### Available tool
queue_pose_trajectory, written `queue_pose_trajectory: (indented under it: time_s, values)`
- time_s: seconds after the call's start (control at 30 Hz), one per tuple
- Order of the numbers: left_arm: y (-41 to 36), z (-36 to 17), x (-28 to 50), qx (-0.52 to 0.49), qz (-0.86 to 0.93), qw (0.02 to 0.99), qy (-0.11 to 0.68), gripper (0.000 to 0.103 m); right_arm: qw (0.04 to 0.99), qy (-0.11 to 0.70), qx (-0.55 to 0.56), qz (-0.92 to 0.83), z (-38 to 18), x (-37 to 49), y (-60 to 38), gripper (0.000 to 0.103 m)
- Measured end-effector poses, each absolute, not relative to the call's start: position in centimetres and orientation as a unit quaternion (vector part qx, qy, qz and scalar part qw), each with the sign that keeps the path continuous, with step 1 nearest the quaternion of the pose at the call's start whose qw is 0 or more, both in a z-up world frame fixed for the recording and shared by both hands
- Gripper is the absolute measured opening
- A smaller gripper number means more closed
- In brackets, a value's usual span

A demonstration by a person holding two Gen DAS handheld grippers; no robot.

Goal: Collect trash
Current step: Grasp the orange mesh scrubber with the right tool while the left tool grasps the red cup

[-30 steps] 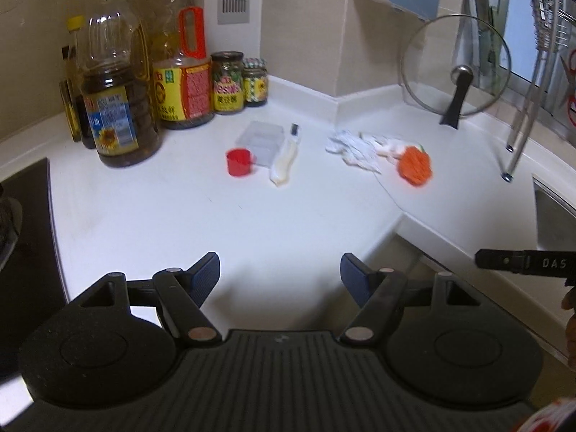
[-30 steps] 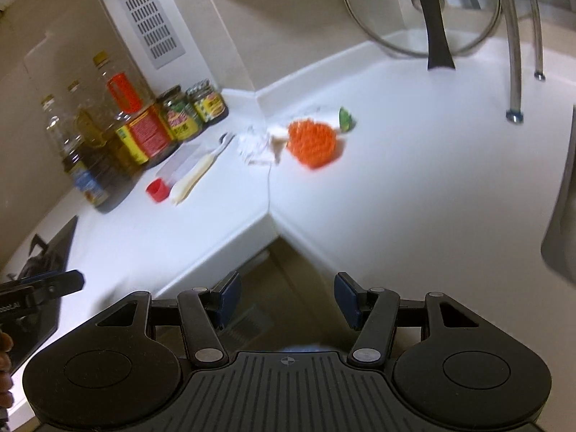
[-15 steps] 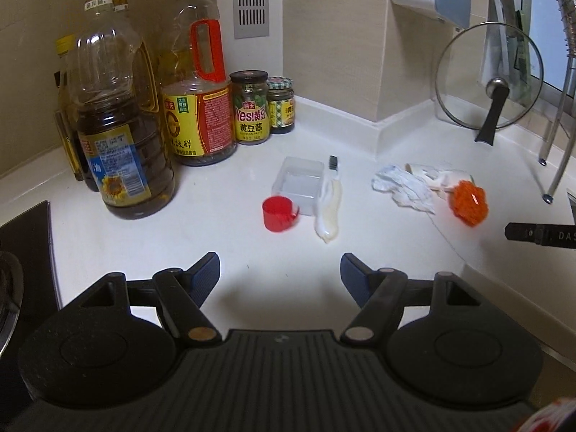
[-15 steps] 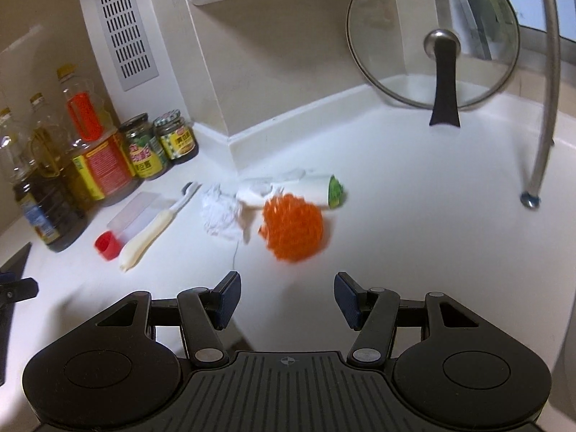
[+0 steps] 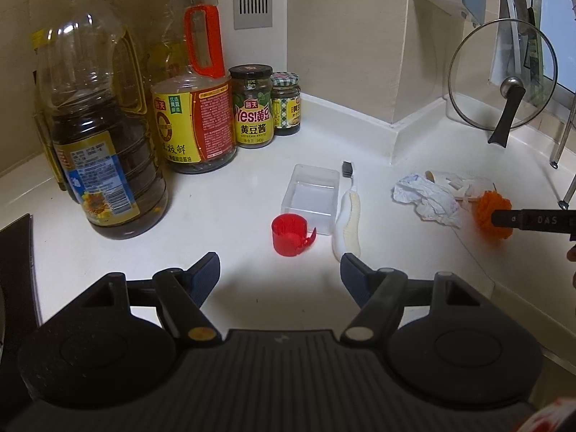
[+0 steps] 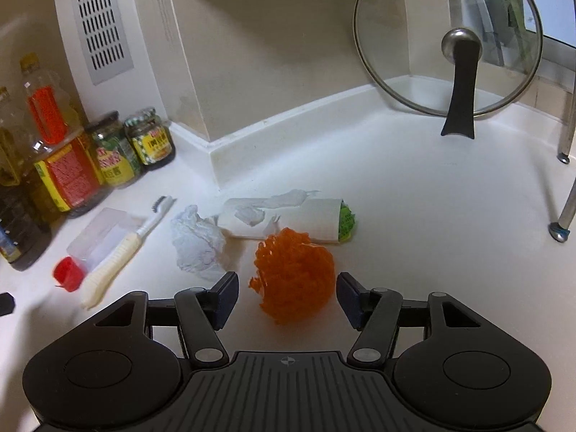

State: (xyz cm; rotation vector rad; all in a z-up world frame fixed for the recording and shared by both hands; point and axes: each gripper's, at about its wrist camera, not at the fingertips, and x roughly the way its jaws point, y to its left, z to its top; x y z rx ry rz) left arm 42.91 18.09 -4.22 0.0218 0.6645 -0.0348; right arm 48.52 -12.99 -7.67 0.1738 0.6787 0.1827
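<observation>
Right gripper [image 6: 287, 293]: jaws spread wide, holding nothing. The orange mesh ball [image 6: 293, 275] sits on the white countertop [image 6: 414, 216] directly between the two fingertips, with clearance on each side.

Handling, by judgement: the ball appears to be loose netting, so it is likely very light, soft and highly compressible. It should collapse under closure rather than resist, and it is not fragile. Grip across its widest middle; a grip near the top may catch only a few strands and let it slip free.

Just beyond the ball lie a crumpled white paper [image 6: 196, 248] and a torn paper-wrapped roll with a green end [image 6: 306, 221], both close to it. Closing too far forward could snag these.

Left gripper [image 5: 280, 270]: jaws likewise apart and empty, held above the counter. Ahead of it are a red bottle cap [image 5: 289, 234], a clear plastic tray [image 5: 312, 198] and a cream-handled brush [image 5: 348, 221], the brush lying alongside the tray. The cap is small, rigid and probably smooth; take it across its rim.

Oil bottles [image 5: 97, 144] and sauce jars [image 5: 252, 106] stand further back by the wall.
</observation>
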Motion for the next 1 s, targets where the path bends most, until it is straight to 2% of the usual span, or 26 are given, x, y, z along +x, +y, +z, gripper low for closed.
queue_pose_trajectory:
  time_s: [0.4, 0.47, 0.6, 1.0]
  values:
    - [18.0, -5.0, 45.0, 0.019, -0.031, 0.944, 0.329, 0.071, 0.938, 0.333, 0.067, 0.068, -8.6, 50.0, -12.3, 0.061]
    - [17.9, -5.2, 45.3, 0.022, -0.033, 0.943, 0.33, 0.071, 0.939, 0.331, 0.068, 0.069, -8.7, 50.1, -12.5, 0.048]
    - [17.7, -5.6, 45.9, 0.027, -0.036, 0.942, 0.332, 0.071, 0.94, 0.324, 0.077, 0.065, -8.5, 50.1, -13.1, 0.039]
    - [17.9, -7.4, 48.6, 0.034, -0.047, 0.939, 0.339, 0.071, 0.939, 0.314, 0.136, 0.038, -7.4, 49.2, -16.1, 0.037]
